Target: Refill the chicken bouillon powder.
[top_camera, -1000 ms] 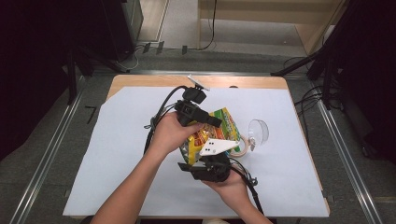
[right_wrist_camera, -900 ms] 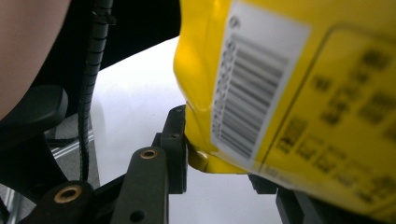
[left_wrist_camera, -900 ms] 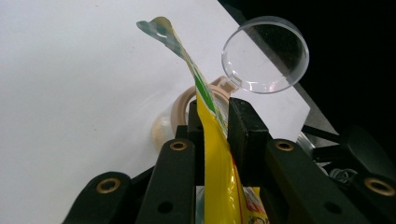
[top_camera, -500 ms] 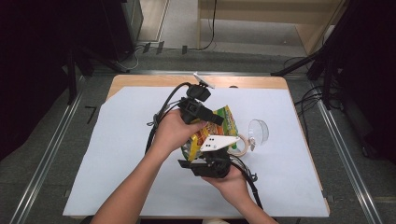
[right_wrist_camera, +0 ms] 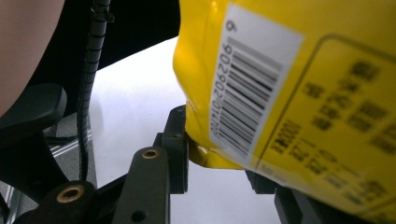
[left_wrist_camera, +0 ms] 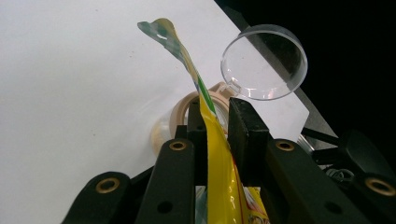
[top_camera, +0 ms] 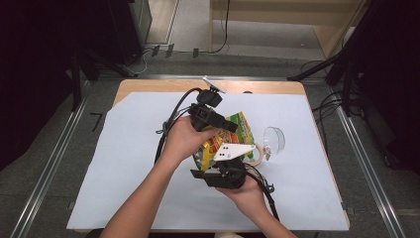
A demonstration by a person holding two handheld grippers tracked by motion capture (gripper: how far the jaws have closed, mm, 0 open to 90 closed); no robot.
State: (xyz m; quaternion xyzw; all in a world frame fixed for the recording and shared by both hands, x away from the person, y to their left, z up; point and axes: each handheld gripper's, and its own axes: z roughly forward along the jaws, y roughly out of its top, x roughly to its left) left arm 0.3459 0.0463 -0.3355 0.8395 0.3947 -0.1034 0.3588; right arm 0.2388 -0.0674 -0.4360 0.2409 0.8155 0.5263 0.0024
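Observation:
A yellow and green snack bag (top_camera: 242, 128) is held up over the middle of the table between both hands. My left gripper (top_camera: 229, 126) comes in from the left and is shut on the bag's flat sealed edge. In the left gripper view the two pads (left_wrist_camera: 245, 126) pinch the thin yellow edge (left_wrist_camera: 219, 158), which rises past them to a green tip. My right gripper (top_camera: 224, 167) sits below, nearer the person, shut on the bag's lower corner. In the right gripper view the bag's barcode side (right_wrist_camera: 289, 79) hides most of the right jaw.
A clear round plastic lid (top_camera: 274, 139) lies right of the bag and appears beyond the jaws in the left gripper view (left_wrist_camera: 264, 63). A beige tape roll (top_camera: 257, 154) lies beside it. White paper (top_camera: 124, 163) covers the wooden table. Cables trail from both grippers.

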